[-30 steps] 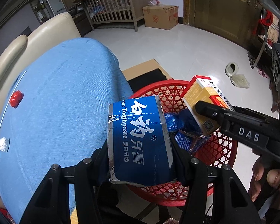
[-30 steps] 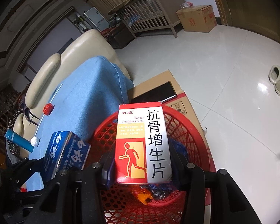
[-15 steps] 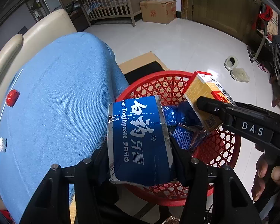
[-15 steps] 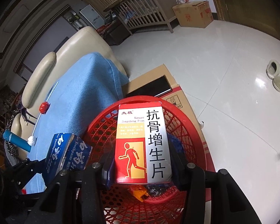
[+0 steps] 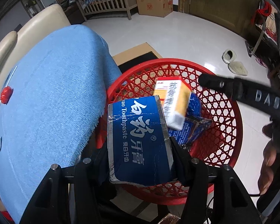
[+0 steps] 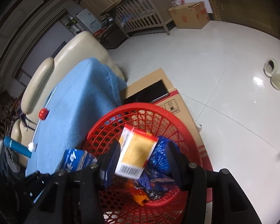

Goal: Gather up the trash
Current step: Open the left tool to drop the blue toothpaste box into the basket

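We note the left gripper clamped on the blue toothpaste box, fingers pressing both its sides, box held over the near rim of the red basket. The right gripper has just been opening; its fingers stand apart. The yellow medicine box sits tilted and blurred between them, apparently free of the pads, over the blue wrappers in the basket. Blue cloth lies just beside the basket.
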Demonstrator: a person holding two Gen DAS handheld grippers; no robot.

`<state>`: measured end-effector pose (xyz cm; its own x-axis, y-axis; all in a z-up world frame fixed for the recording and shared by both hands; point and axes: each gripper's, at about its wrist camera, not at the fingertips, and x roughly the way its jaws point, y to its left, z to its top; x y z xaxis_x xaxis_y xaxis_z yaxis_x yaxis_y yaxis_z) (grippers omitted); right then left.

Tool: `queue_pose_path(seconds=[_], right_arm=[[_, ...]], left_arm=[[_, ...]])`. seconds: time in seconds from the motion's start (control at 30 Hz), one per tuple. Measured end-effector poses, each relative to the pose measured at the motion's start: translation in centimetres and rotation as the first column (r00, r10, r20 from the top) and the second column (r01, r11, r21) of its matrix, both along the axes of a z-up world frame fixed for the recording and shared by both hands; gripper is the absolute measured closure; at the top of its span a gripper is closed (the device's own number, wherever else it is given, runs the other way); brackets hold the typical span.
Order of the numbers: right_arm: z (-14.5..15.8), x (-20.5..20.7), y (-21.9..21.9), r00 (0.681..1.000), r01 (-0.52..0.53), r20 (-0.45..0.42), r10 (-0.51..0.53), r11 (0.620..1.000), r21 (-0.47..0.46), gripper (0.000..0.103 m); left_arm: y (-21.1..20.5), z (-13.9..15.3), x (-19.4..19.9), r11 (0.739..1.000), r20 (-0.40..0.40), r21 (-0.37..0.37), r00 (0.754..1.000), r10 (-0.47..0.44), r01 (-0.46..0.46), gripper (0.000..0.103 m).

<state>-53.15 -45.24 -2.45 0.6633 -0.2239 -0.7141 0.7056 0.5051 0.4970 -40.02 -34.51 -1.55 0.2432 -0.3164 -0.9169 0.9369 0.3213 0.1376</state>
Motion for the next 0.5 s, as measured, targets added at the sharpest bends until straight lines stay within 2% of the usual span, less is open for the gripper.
queue_pose_path(seconds=[0.2,0.3,0.5], right_arm=[[0.5,-0.8,-0.7,0.999,0.032,0.017,-0.031,0.999,-0.003,0.049],[0.7,-0.8,-0.7,0.999,0.029,0.022,-0.029,1.000,-0.005,0.049],[0.5,-0.2,-0.2,1.000,0.012,0.019,-0.012,1.000,0.002,0.049]], left_arm=[[-0.5,-0.8,-0.6,1.000,-0.021,0.019,1.000,-0.023,0.023,0.040],[-0.6,-1.2,-0.8,0.999,-0.018,0.037,0.999,-0.027,0.028,0.036],[-0.3,-1.0,-0.4,0.999,-0.006,0.038,1.000,-0.022,0.022,0.035]])
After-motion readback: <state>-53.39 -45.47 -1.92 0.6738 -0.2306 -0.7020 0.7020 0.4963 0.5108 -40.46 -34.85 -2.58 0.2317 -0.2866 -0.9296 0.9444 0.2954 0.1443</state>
